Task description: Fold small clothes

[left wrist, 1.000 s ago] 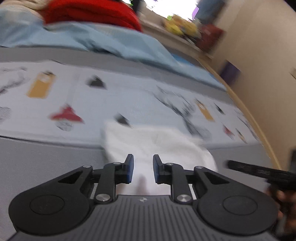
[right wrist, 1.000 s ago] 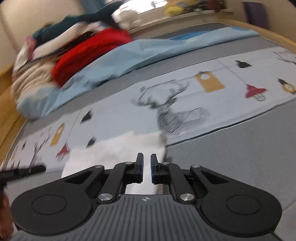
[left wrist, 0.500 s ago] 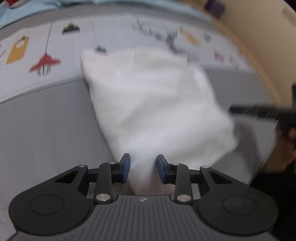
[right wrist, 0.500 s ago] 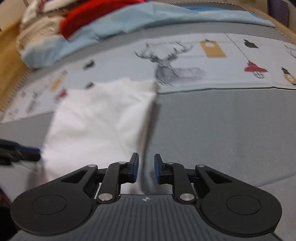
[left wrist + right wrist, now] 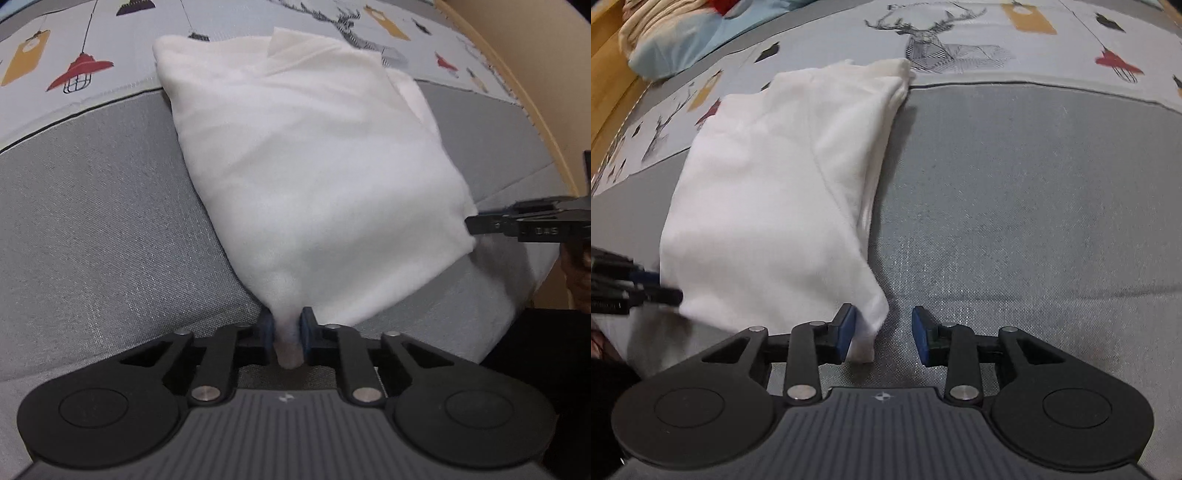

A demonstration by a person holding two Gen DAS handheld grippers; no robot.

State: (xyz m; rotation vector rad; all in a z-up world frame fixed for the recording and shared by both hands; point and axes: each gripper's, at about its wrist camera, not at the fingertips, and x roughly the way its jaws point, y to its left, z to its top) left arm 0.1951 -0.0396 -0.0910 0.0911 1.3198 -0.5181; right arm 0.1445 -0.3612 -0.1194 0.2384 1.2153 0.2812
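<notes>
A white folded garment (image 5: 314, 155) lies on the grey bed cover; it also shows in the right wrist view (image 5: 775, 177). My left gripper (image 5: 287, 328) is shut on the garment's near corner, with cloth pinched between the blue pads. My right gripper (image 5: 882, 330) is open; the garment's other near corner rests against its left pad (image 5: 846, 328). The right gripper shows from the side in the left wrist view (image 5: 517, 225), at the garment's right edge. The left gripper shows at the left edge of the right wrist view (image 5: 635, 288).
A printed sheet with lamps and a deer (image 5: 945, 40) covers the bed beyond the garment. A light blue blanket and beige cloth (image 5: 676, 40) are piled at the far left. A wooden bed edge (image 5: 517, 74) runs along the right.
Both grippers came down toward the bed with the garment, which now lies spread out. My right gripper has opened and let go of its corner. My left gripper is closed tighter on its corner.
</notes>
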